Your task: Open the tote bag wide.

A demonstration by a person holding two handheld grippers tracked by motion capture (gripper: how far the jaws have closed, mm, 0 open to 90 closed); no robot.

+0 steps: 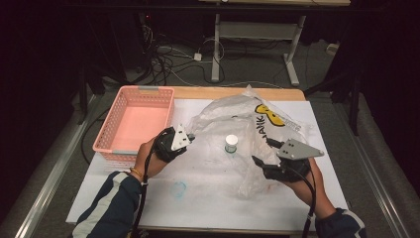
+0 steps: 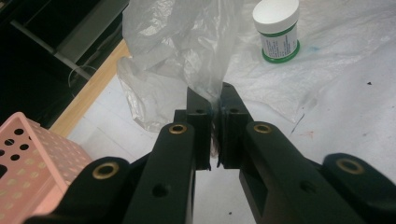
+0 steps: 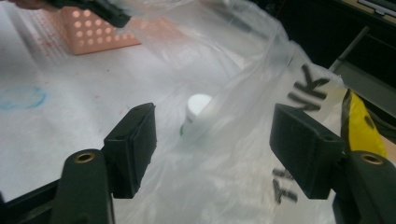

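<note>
A clear plastic bag (image 1: 233,124) with black letters and a yellow mark lies crumpled across the white table top (image 1: 208,198). A small white-capped jar with a green base (image 1: 231,144) stands upright on the bag's lower sheet, inside the bag's spread mouth. My left gripper (image 1: 189,137) is shut on the bag's left edge (image 2: 212,88), the film pinched between its jaws. My right gripper (image 1: 262,152) is open at the bag's right side, its jaws wide apart around loose film (image 3: 219,154), with the jar (image 3: 196,112) seen through the plastic ahead.
A pink perforated basket (image 1: 133,124) stands at the table's left, beside my left hand. A faint blue ring mark (image 1: 179,189) is on the table near the front. Cables and a desk frame (image 1: 257,44) sit on the floor beyond the far edge.
</note>
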